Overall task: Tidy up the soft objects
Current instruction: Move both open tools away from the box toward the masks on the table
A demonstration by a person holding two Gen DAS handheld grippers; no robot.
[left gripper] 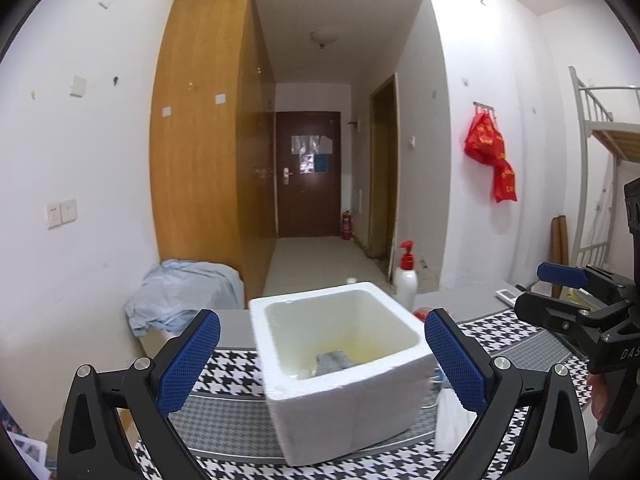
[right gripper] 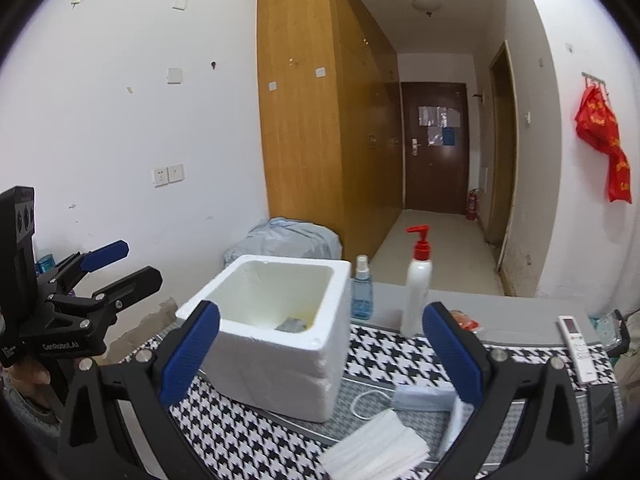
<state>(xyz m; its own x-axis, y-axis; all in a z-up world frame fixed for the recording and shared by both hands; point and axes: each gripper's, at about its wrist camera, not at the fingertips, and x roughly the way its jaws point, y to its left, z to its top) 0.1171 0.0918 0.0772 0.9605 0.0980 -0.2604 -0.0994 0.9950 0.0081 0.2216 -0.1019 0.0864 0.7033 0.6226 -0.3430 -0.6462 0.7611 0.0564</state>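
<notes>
Both grippers are hanging with their jaws spread wide and nothing in them: the left gripper [left gripper: 322, 364] is facing the white foam box [left gripper: 344, 376], the right gripper [right gripper: 320, 354] is hovering over the masks. A grey soft thing [right gripper: 294, 325] is already sitting in the box bottom. A white mask [right gripper: 376, 450] and a blue mask [right gripper: 424, 396] are lying on the houndstooth mat [right gripper: 400, 356], just beside the box. My worry: thin masks are lying flat, so the fingers could slide over them, snag an ear loop [right gripper: 366, 402], or bump the light box sideways.
</notes>
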